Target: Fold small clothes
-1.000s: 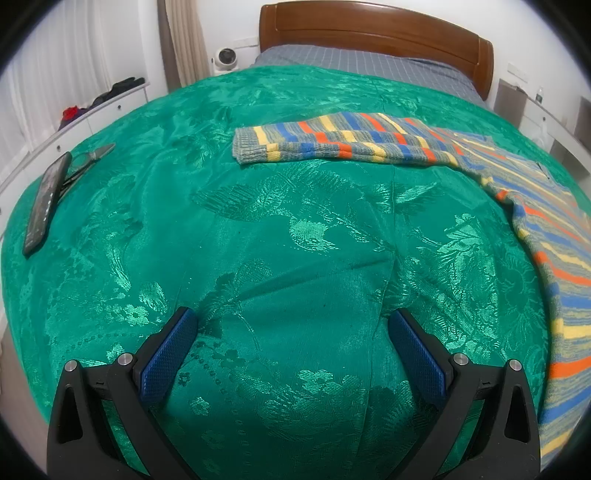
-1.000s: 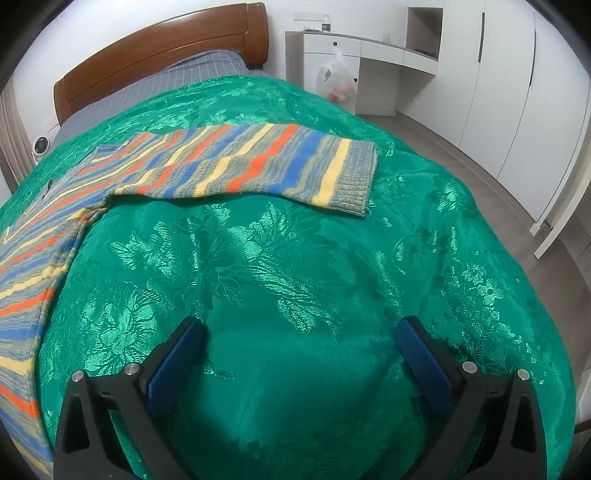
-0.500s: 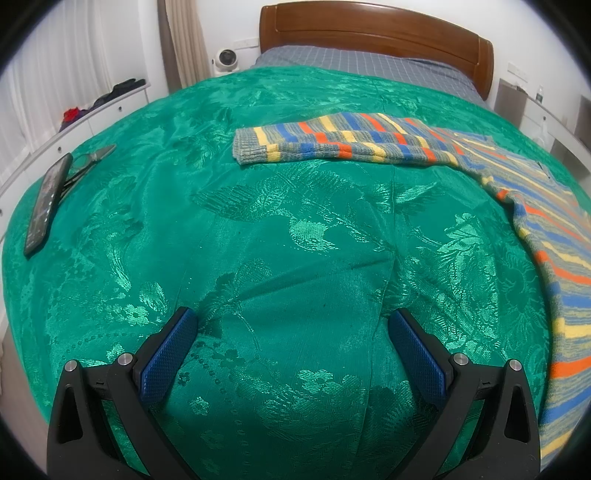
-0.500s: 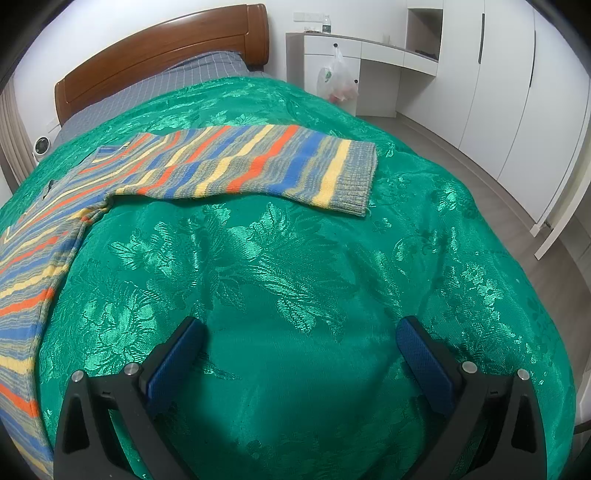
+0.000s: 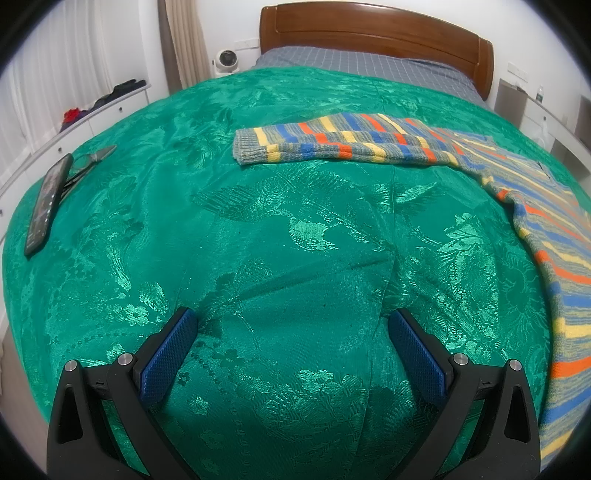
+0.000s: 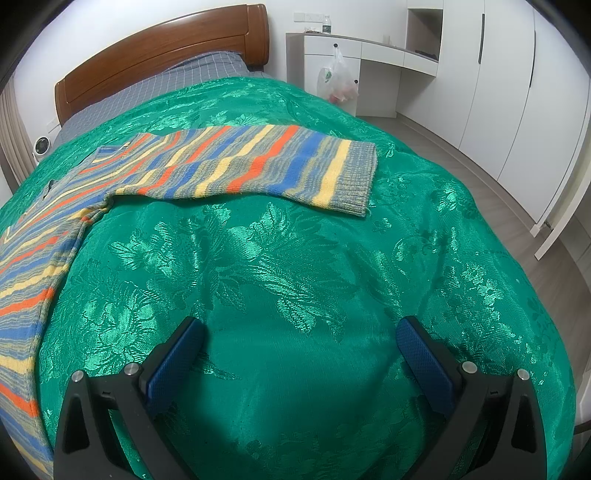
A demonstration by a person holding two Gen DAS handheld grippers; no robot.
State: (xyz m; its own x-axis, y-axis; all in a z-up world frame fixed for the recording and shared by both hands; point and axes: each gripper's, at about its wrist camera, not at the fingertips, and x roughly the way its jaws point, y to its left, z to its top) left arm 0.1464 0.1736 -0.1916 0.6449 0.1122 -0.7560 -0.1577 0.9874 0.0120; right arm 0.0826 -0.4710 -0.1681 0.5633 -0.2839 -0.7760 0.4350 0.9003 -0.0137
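A striped knit sweater (image 5: 546,236) in blue, orange, yellow and grey lies flat on the green bedspread (image 5: 280,236). One sleeve (image 5: 332,146) stretches left, its grey cuff ahead of my left gripper (image 5: 291,321). The other sleeve (image 6: 258,166) stretches right, its cuff ahead of my right gripper (image 6: 301,328). The sweater's body (image 6: 33,280) runs down the left edge of the right wrist view. Both grippers are open, hover over bare bedspread and hold nothing.
A dark phone (image 5: 46,201) and a pair of scissors (image 5: 92,160) lie on the bed's left side. A wooden headboard (image 5: 373,35) is at the far end. White cabinets (image 6: 491,81) and the floor (image 6: 480,177) are to the right of the bed.
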